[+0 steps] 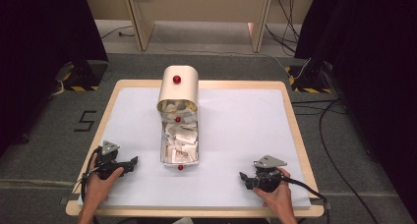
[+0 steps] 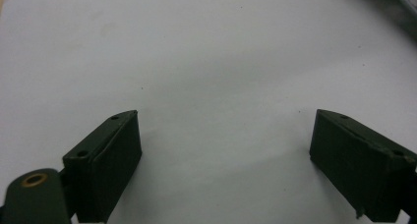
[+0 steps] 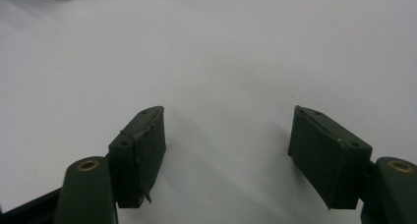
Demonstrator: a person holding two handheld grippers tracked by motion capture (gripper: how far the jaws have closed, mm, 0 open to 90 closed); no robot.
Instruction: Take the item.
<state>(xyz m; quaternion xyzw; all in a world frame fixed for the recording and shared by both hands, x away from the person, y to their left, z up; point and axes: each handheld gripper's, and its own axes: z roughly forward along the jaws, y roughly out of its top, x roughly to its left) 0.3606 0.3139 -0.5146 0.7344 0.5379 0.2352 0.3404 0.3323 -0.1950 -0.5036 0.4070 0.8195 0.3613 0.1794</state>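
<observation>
A grey carpeted floor [image 1: 44, 150] surrounds a wooden-edged desk [image 1: 294, 130] covered by a white sheet [image 1: 246, 130], with dark curtains at either side and pale wooden furniture legs at the far wall. At the near left of the desk, the left tongs [image 1: 129, 164] rest on the sheet in the person's left hand [image 1: 101, 182]; in the left gripper view the left tongs [image 2: 225, 157] stand wide open, with bare white sheet [image 2: 216, 62] between the two black jaws and nothing held. At the near right, the right tongs [image 1: 243, 177] lie in the right hand [image 1: 278, 194], pointing toward the middle; the right gripper view shows the right tongs [image 3: 227, 150] also spread wide and empty over the sheet [image 3: 236, 52]. Between the two tongs and farther back, on the desk's centre line, sits a beige rounded box [image 1: 179, 89] with a red knob [image 1: 176, 79] on top. A long drawer [image 1: 180, 144] is pulled out from it toward the near edge, full of pale paper packets, with a red knob [image 1: 180, 167] at its near end and another red knob visible at the box's mouth. Both tongs are well apart from the drawer. Cables [image 1: 329, 130] trail across the floor on the right.
</observation>
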